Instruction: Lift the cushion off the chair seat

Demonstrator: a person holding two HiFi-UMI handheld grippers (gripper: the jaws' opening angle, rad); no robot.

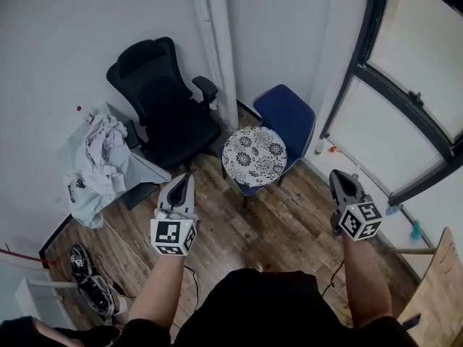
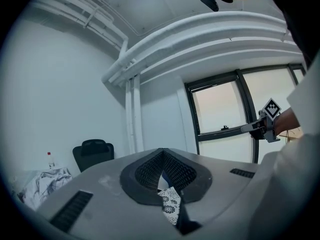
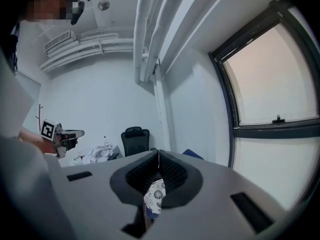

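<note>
Dark clothing (image 1: 253, 302) on the person's body is seen closest, at the bottom edge of the head view. At far left, shoes (image 1: 87, 277) lie on the wooden floor (image 1: 289, 223), and a heap of clothes (image 1: 101, 154) is piled on a pale desk (image 1: 85, 207). A black office chair (image 1: 163, 100) stands beside it in the corner.

The left gripper (image 1: 184, 179) is held out level, its fingers (image 2: 150, 171) clenched together with nothing between them. The round patterned cushion (image 1: 254, 155) rests flat on the seat of the blue chair (image 1: 288, 113), ahead of both grippers and well apart from each. It is glimpsed only beyond the closed tips in both gripper views.

The right gripper (image 1: 337, 175) is tilted slightly downward, its fingers (image 3: 172, 171) likewise clenched on nothing. A dark-framed window (image 1: 405, 100) and part of a wooden chair (image 1: 438, 295) are seen at right.

The approach is judged to be in hand, and the lift has not begun. Next, the fingers would need to be released, the grippers brought forward and down to opposite edges of the cushion, and closed on its rim before it is raised.
</note>
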